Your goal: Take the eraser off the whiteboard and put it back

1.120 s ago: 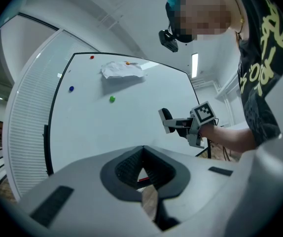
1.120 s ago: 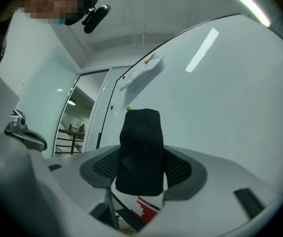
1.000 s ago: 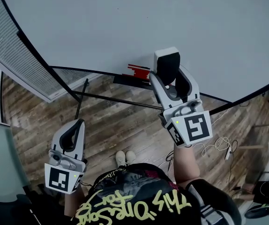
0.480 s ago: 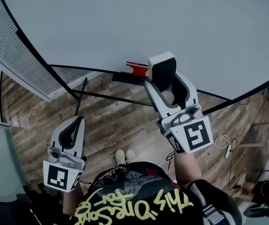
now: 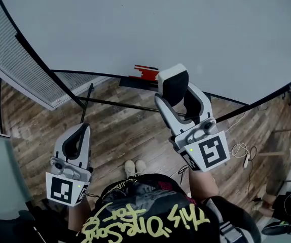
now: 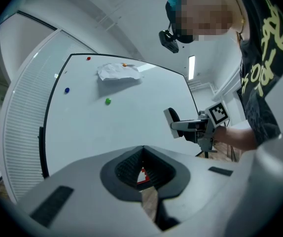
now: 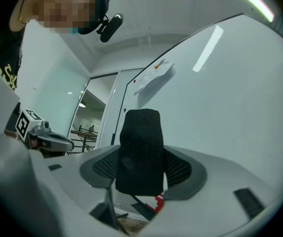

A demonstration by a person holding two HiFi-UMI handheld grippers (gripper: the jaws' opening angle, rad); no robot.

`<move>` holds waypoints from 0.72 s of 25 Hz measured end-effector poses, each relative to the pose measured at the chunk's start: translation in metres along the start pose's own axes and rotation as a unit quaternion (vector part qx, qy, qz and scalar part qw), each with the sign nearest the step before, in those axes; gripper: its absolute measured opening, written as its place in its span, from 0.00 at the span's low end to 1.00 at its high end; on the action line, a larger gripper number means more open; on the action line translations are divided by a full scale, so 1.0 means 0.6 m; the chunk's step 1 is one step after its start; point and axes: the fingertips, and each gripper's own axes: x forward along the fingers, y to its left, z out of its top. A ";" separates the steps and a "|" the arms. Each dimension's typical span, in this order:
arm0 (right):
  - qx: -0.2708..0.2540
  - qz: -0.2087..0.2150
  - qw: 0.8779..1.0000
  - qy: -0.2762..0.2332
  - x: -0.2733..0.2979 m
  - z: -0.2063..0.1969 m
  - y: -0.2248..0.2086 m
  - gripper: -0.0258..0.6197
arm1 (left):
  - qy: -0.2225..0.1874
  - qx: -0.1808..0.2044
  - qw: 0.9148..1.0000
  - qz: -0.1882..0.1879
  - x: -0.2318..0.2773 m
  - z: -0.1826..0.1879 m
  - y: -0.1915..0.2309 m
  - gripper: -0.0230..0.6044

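Between the right gripper's (image 5: 175,92) jaws sits the eraser (image 7: 140,149), clamped.

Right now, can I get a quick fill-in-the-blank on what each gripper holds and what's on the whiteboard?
1. The right gripper is clamped on the black-faced ___.
2. The left gripper, held low, is ___ and holds nothing.
3. On the whiteboard, the magnet just below the sheet of paper is coloured ___.
Missing words: eraser; shut; green.
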 end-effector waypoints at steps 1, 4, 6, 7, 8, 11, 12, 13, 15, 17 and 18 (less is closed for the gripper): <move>0.000 0.003 1.000 -0.001 -0.002 0.000 0.002 0.43 | 0.000 0.000 1.000 0.000 0.001 0.001 -0.001 0.05; -0.005 0.003 1.000 0.009 -0.008 -0.007 0.009 0.43 | -0.001 0.001 1.000 -0.001 -0.001 0.002 0.000 0.05; -0.004 0.001 1.000 0.007 -0.012 -0.007 0.013 0.43 | -0.002 0.000 1.000 -0.003 0.000 0.002 -0.001 0.05; -0.004 0.001 1.000 0.007 -0.014 -0.008 0.013 0.43 | -0.002 0.000 1.000 -0.004 0.002 0.002 -0.002 0.05; -0.004 0.002 1.000 0.007 -0.016 -0.009 0.014 0.43 | -0.003 0.000 1.000 -0.005 0.005 0.002 -0.003 0.05; 0.000 0.005 1.000 0.006 -0.020 -0.009 0.013 0.43 | -0.004 0.000 1.000 -0.007 0.011 0.003 -0.006 0.05; 0.002 0.005 1.000 0.004 -0.021 -0.007 0.013 0.43 | -0.005 0.000 1.000 -0.007 0.012 0.005 -0.006 0.05; 0.001 0.005 1.000 0.006 -0.022 -0.008 0.012 0.43 | -0.005 0.000 1.000 -0.008 0.013 0.006 -0.007 0.05; 0.001 0.006 1.000 0.004 -0.022 -0.007 0.012 0.43 | -0.006 0.000 1.000 -0.009 0.017 0.007 -0.007 0.05; 0.003 0.010 1.000 -0.003 -0.020 -0.003 0.013 0.43 | -0.005 0.000 1.000 -0.011 0.022 0.007 -0.008 0.05; 0.003 0.010 1.000 -0.003 -0.021 -0.005 0.012 0.43 | -0.006 0.001 1.000 -0.011 0.025 0.007 -0.009 0.05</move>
